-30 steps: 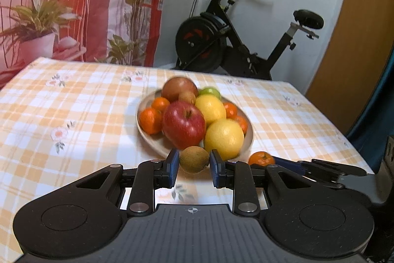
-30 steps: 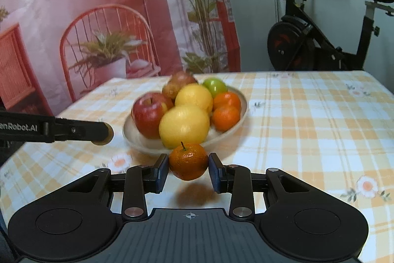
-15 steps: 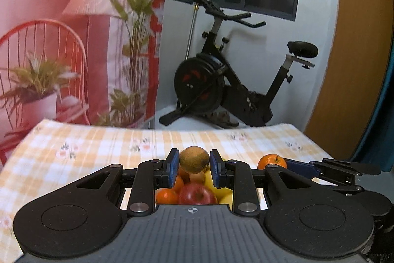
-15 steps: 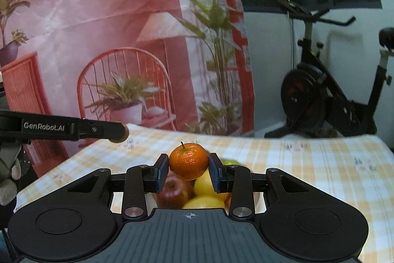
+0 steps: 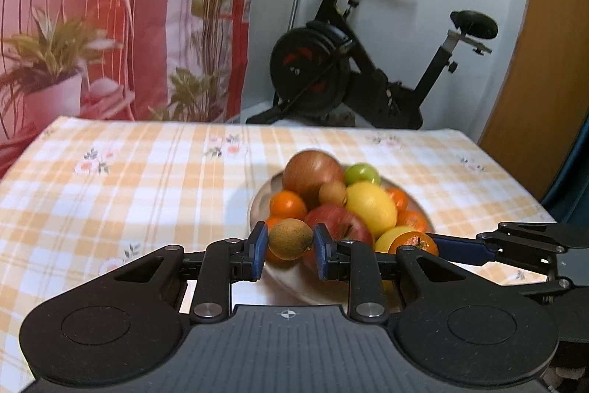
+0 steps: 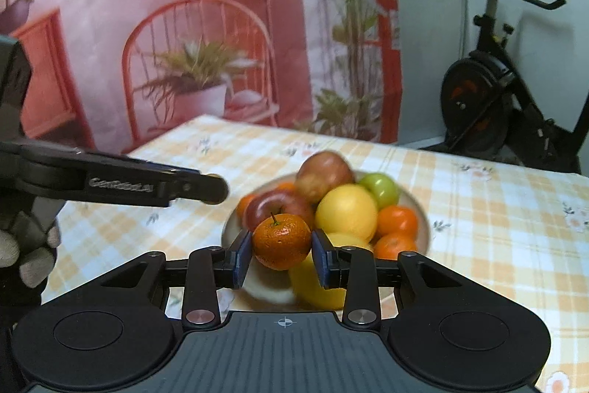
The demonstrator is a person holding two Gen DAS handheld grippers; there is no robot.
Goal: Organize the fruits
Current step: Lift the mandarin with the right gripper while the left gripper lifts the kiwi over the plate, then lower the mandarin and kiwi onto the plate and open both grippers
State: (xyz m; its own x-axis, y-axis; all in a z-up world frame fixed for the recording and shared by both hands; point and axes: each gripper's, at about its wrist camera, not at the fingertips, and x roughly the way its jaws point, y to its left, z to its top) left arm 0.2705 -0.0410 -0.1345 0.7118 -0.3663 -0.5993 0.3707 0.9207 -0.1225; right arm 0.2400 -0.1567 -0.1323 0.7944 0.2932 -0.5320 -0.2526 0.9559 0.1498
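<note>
my left claw (image 5: 288,242) is clamped on a brown kiwi (image 5: 290,239); my right claw (image 6: 282,242) is clamped on a mandarin (image 6: 282,241). both fruits hang over the near rim of the plate (image 6: 419,212) on the tabletop (image 5: 147,179). risk: the heap is already full, so a fruit dropped on the red apple (image 5: 340,227) or the lemon (image 5: 371,203) could roll off the plate. both are round, so a pinch off the middle might slip. the claws sit close and could knock together. left view shows the mandarin from the side; only the right view shows my gloved hand (image 6: 27,245) and the plate's right-hand oranges (image 6: 397,221) in full.
</note>
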